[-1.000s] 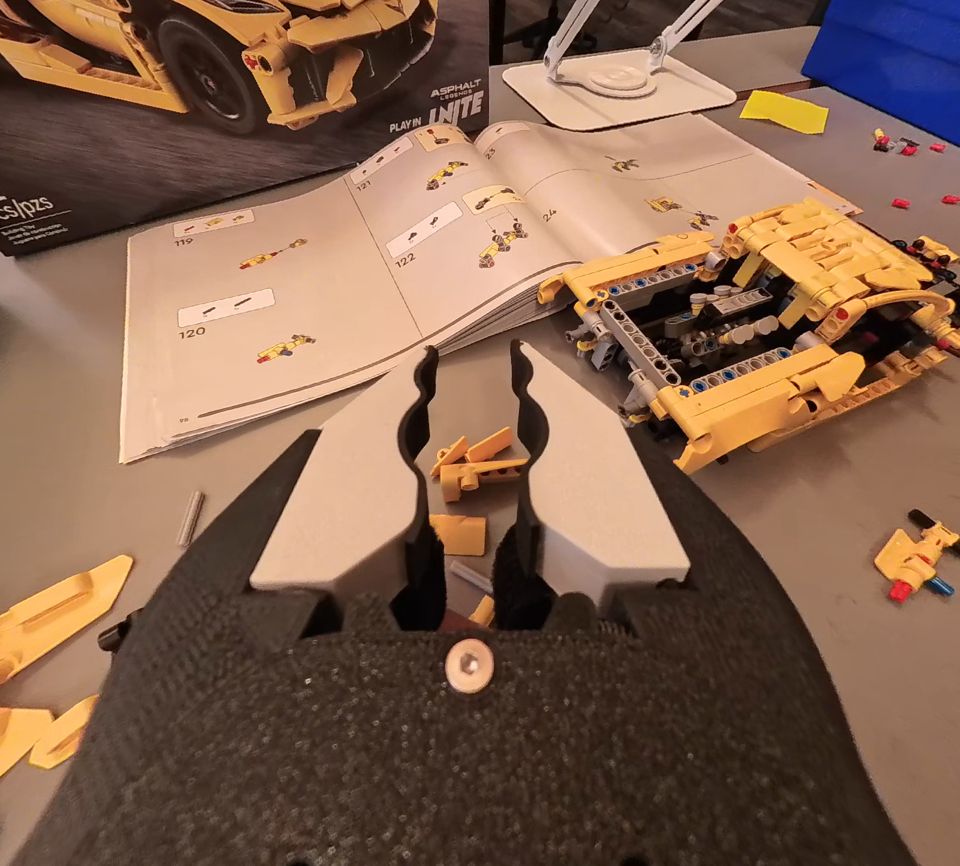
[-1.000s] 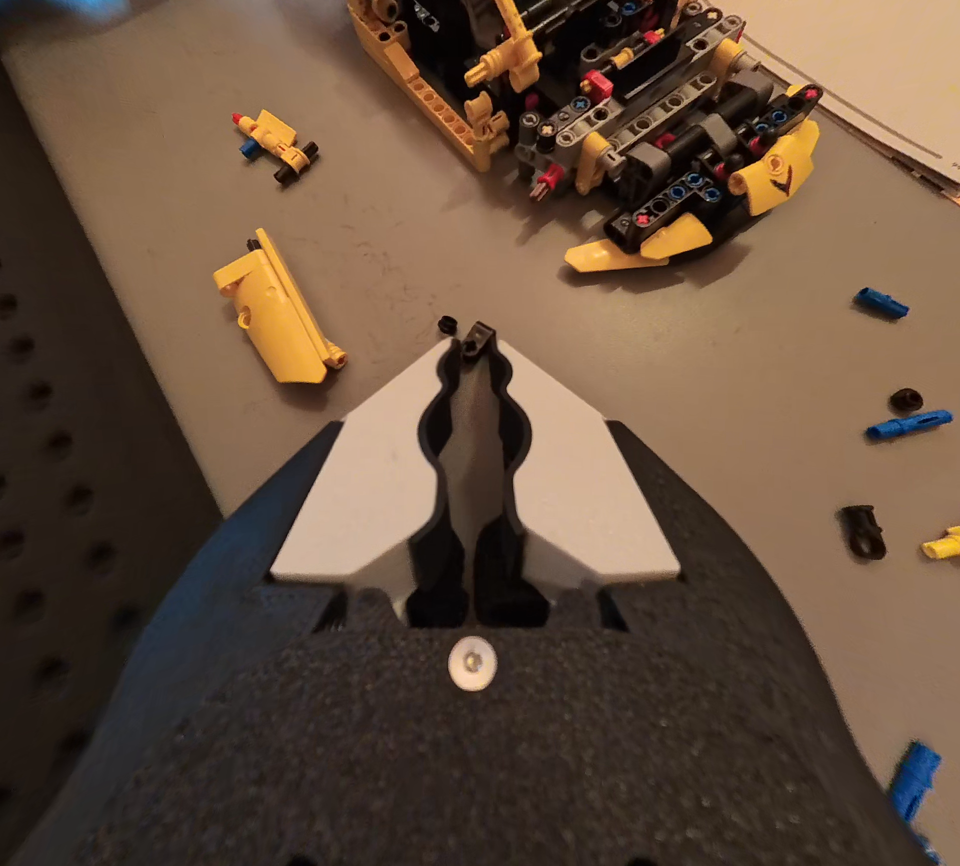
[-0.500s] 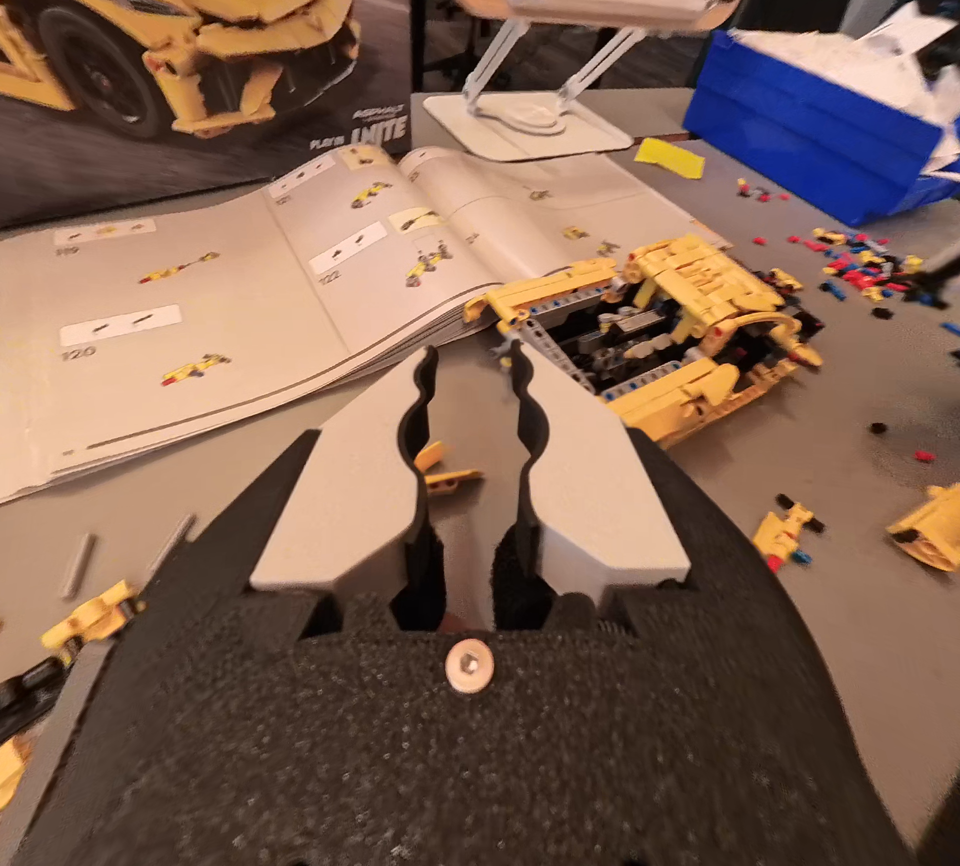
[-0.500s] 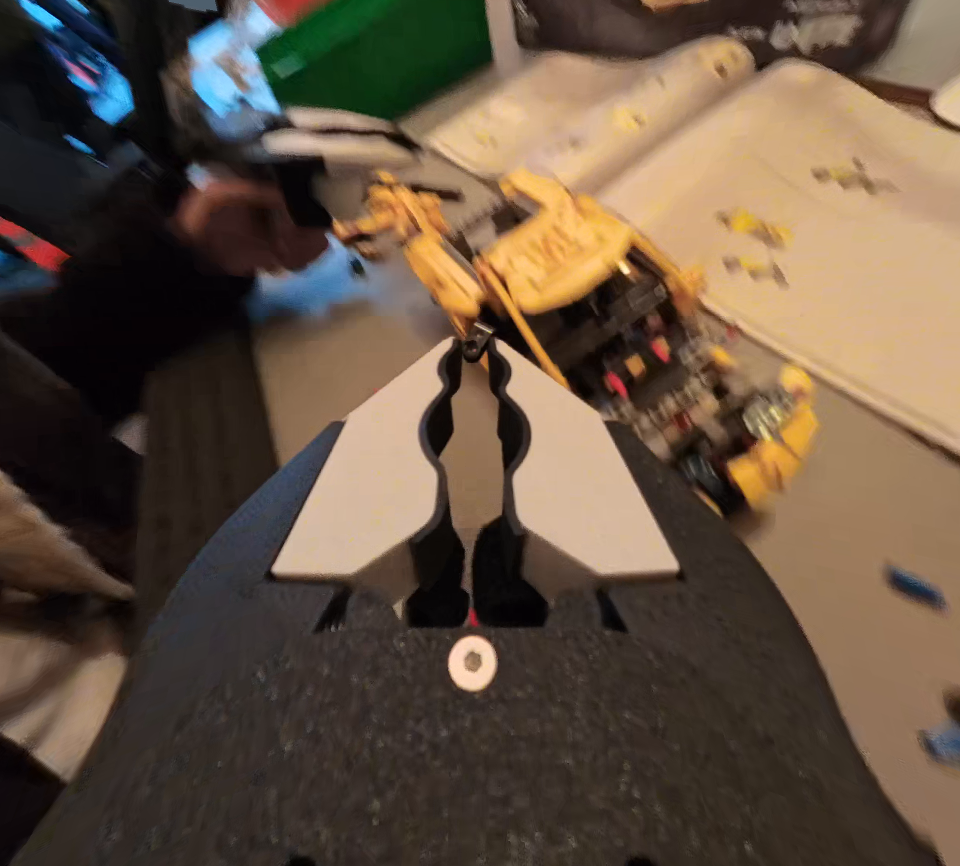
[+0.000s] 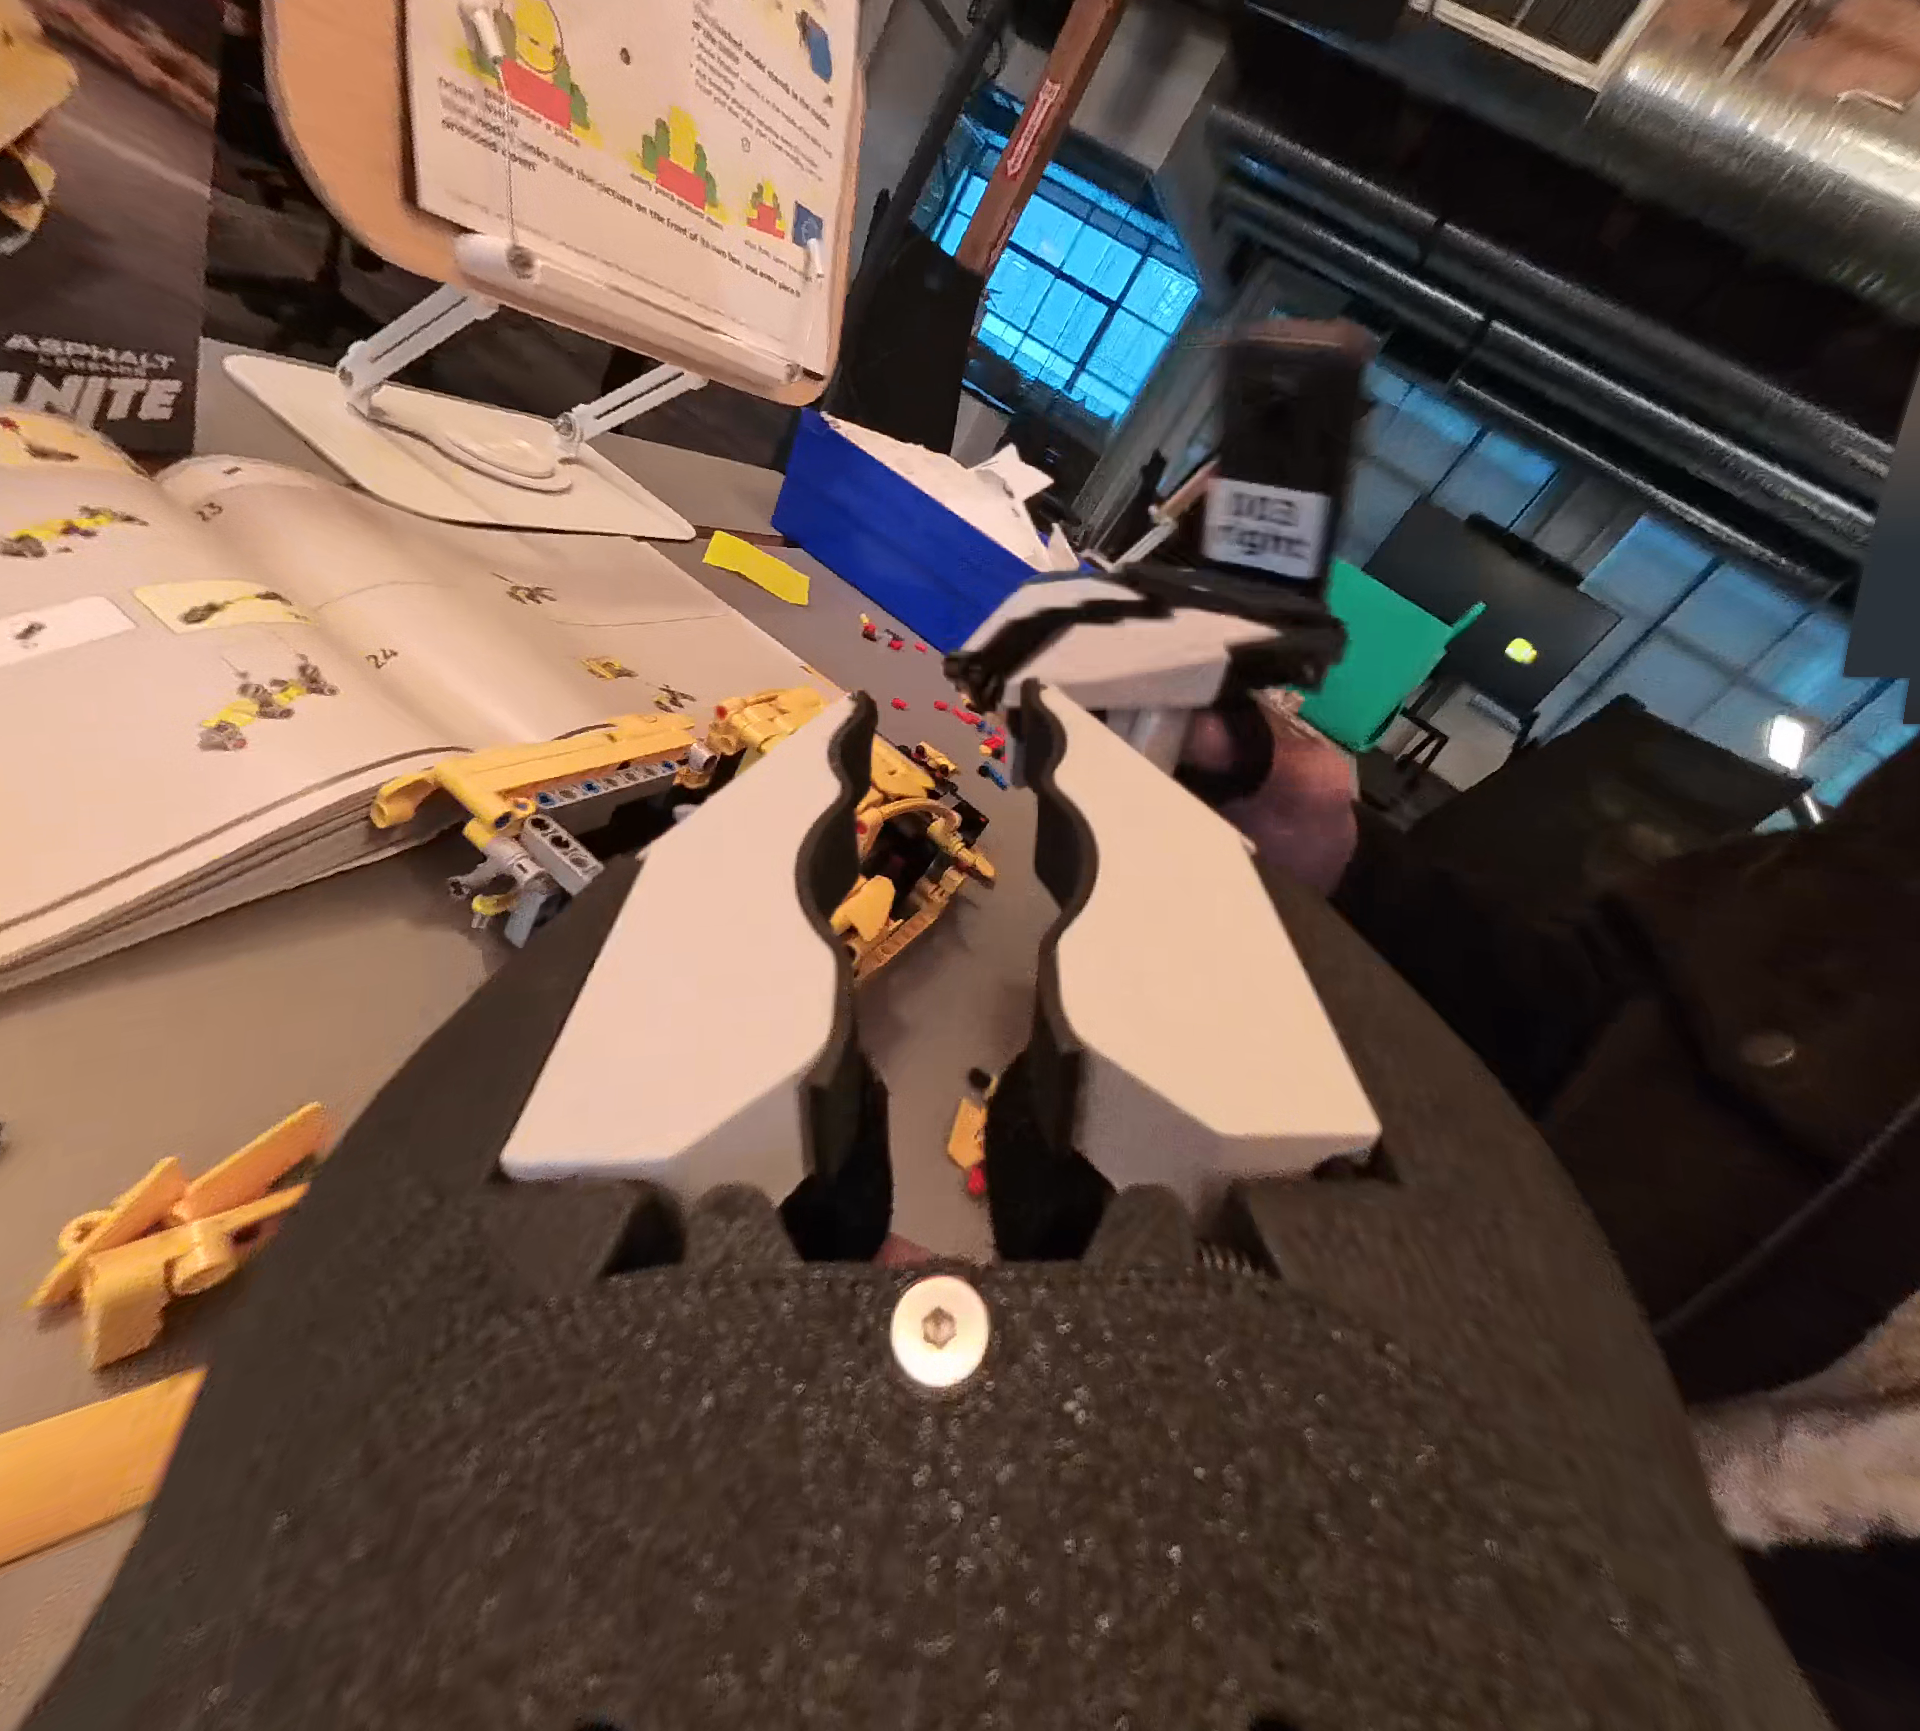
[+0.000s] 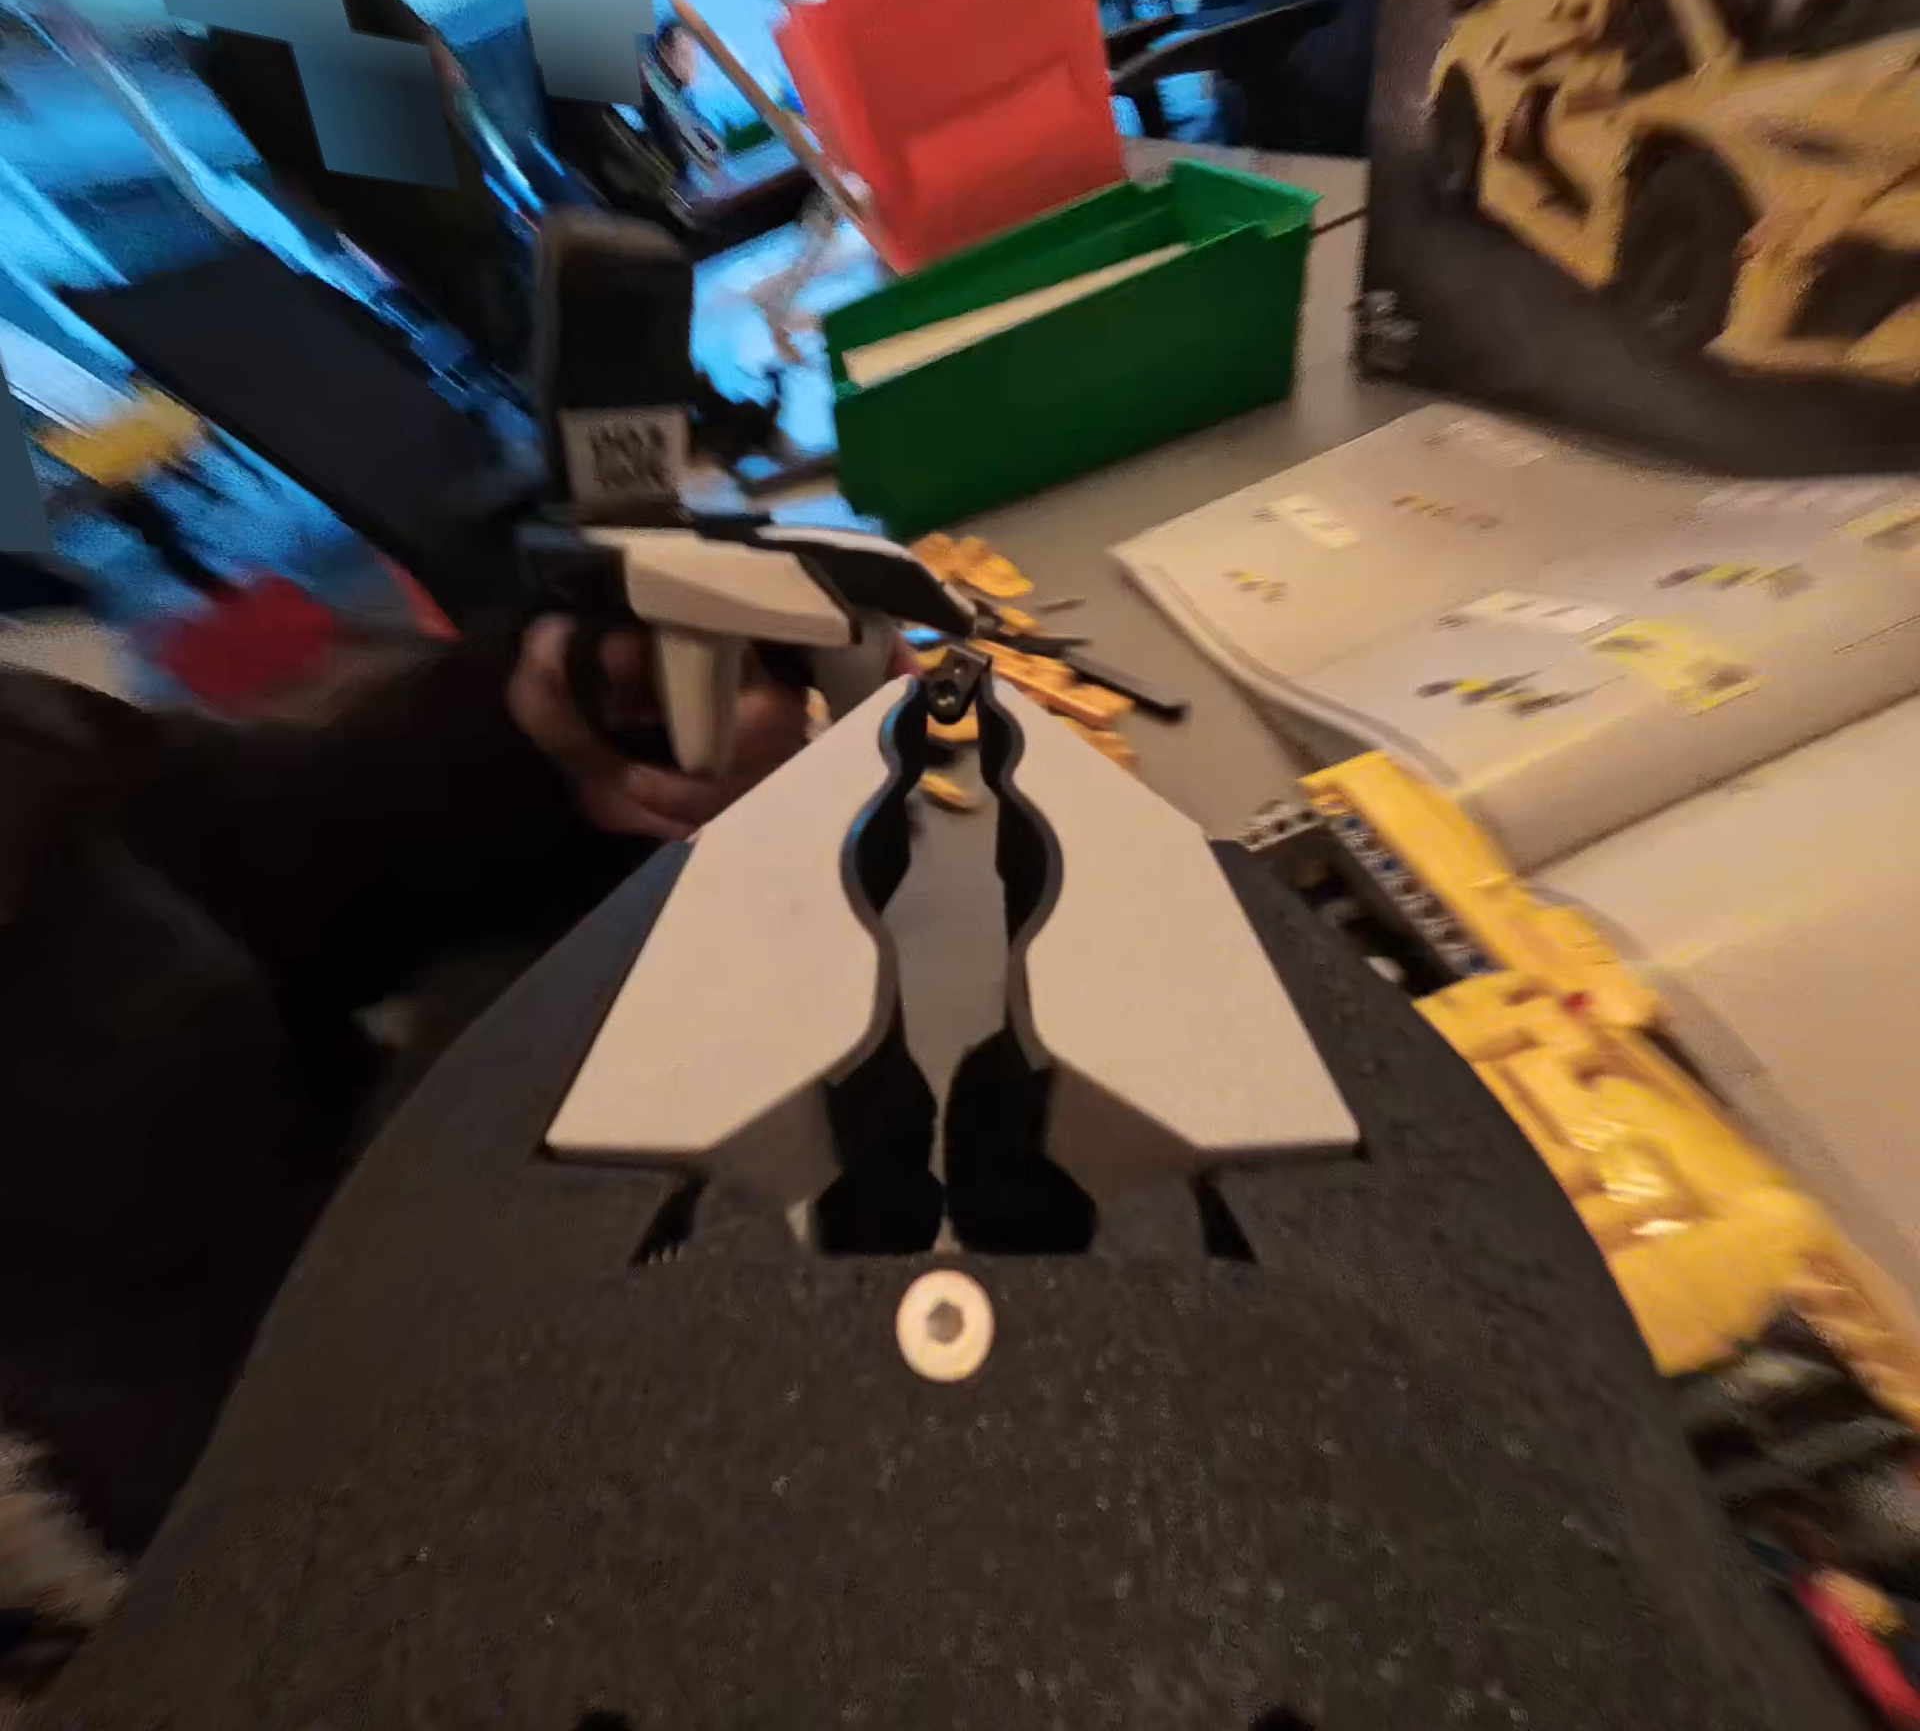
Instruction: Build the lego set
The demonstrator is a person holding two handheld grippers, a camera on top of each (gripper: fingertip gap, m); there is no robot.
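My right gripper (image 6: 954, 707) is shut on a small black connector piece (image 6: 958, 675) that sticks out of its tips, raised above the table. My left gripper (image 5: 940, 713) is open and empty, also raised. The two grippers face each other tip to tip: the right one shows in the left wrist view (image 5: 1122, 642), and the left one, held in a hand, shows in the right wrist view (image 6: 748, 580). The part-built yellow car (image 5: 623, 767) lies on the grey table below and between them; it also shows blurred in the right wrist view (image 6: 1538, 1058).
The open instruction booklet (image 5: 260, 642) lies left of the car, with the set's box (image 6: 1662, 175) behind it. A sheet on a white stand (image 5: 623, 71), a blue bin (image 5: 894, 528), a green bin (image 6: 1070, 372) and a red bag (image 6: 956, 71) stand around. Loose yellow parts (image 5: 156, 1234) lie near left. Both grippers' tips are close together, under 4 cm apart.
Both grippers have risen from the table and swung toward each other. The right one kept the black piece in its tips; the left one stayed open.
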